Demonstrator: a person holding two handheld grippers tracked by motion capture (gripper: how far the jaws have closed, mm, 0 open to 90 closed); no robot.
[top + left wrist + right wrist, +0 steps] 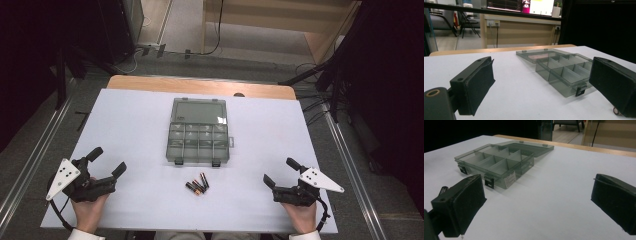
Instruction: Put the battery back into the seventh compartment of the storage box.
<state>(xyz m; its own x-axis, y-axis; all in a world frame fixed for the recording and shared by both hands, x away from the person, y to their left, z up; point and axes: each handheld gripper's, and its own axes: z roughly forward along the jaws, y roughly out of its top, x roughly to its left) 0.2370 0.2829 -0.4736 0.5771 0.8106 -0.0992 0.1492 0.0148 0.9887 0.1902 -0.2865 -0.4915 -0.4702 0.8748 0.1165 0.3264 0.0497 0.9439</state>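
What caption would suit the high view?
Two open hand-held grippers, left and right, flank batteries before an open compartment box.

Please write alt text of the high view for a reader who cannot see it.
An open, clear grey compartment box lies in the middle of a white table, its lid folded back, with a few small batteries just in front of it. A person's hands hold the left gripper and the right gripper at the near corners, jaws open, touching nothing.

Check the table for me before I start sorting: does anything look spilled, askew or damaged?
Nothing stands out. The organizer box sits square on the table, lid folded flat open behind it, compartments bare. The batteries lie loose in a small cluster in front of it. Both the left gripper and right gripper are open, holding nothing.
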